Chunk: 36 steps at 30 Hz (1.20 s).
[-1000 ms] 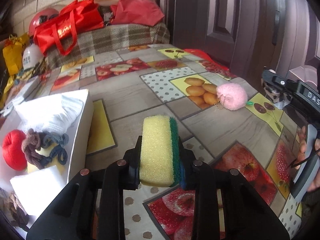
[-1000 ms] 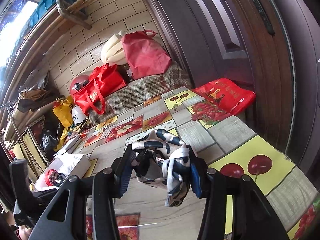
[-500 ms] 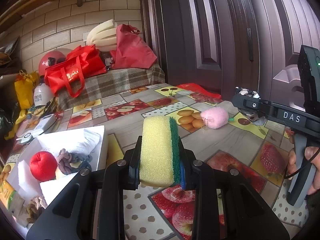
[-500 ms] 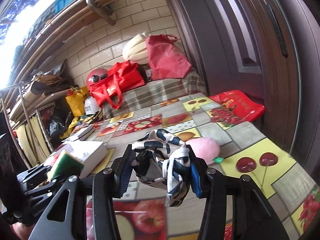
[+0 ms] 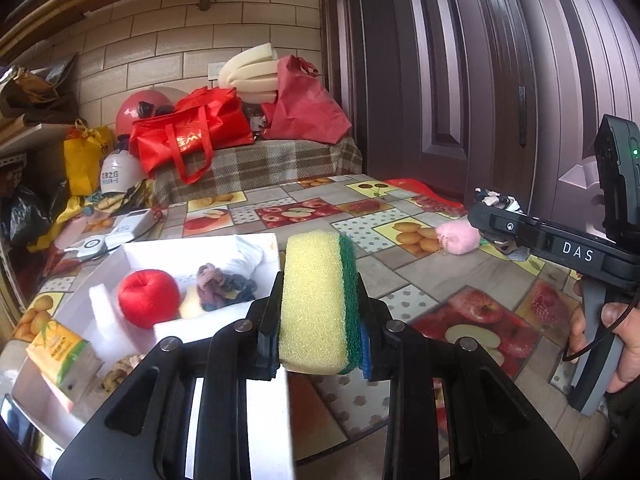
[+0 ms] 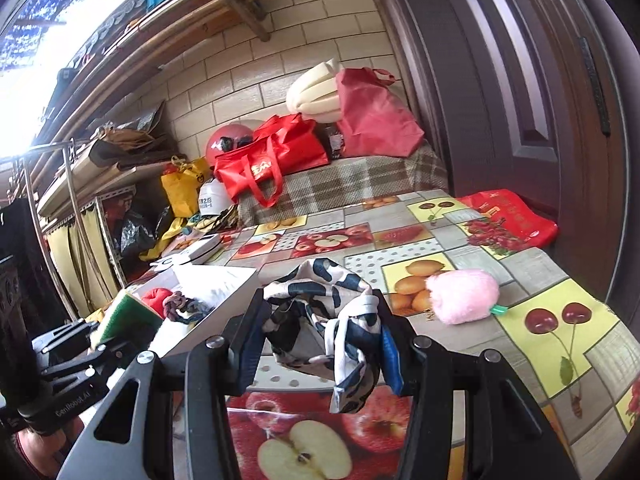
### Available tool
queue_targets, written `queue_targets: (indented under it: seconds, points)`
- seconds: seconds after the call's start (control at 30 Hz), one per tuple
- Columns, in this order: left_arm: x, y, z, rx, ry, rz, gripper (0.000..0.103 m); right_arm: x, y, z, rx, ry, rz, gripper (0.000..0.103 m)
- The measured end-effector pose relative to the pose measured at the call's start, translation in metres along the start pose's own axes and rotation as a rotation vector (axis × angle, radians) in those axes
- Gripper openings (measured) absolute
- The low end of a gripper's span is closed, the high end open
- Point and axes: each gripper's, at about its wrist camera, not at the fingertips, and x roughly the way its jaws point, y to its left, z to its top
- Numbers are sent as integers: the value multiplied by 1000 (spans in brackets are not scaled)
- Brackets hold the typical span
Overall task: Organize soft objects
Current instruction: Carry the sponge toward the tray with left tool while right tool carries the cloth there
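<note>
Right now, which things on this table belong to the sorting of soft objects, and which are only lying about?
Job: yellow-green sponge in left gripper; black-and-white patterned cloth in right gripper; pink fluffy pompom; white cardboard box.

Lying about: red tote bag; white helmet; flat red bag.

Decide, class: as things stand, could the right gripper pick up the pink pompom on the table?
Probably not yet. The path to the pink pompom looks open, but the right gripper is shut on the patterned cloth, which it would need to drop first.
</note>
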Motion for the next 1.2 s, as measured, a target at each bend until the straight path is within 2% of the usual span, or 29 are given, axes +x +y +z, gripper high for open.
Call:
queue_targets:
  seconds: [0.1, 0.3, 0.43, 0.57, 0.8, 0.97, 1.2]
  points:
    - [-15, 30, -6, -33, -9, 55, 27, 4, 19, -3, -45, 11, 22, 50]
    - [-36, 109, -21, -197, -5, 193, 28, 15, 59, -11, -122, 34, 89, 50]
    - [-43, 143, -27, -265, -10, 240, 28, 25, 88, -18, -201, 52, 128, 50]
    - [-39, 158, -29, -299, -12, 264, 28, 31, 112, -24, -260, 67, 163, 50]
    - [-17, 169, -22, -297, -9, 288, 28, 37, 157, -36, -335, 77, 232, 50]
    - [-11, 182, -21, -359, -9, 280, 28, 44, 185, -42, -389, 90, 268, 50]
    - [-11, 185, -21, -373, -11, 271, 28, 60, 198, -43, -387, 119, 280, 50]
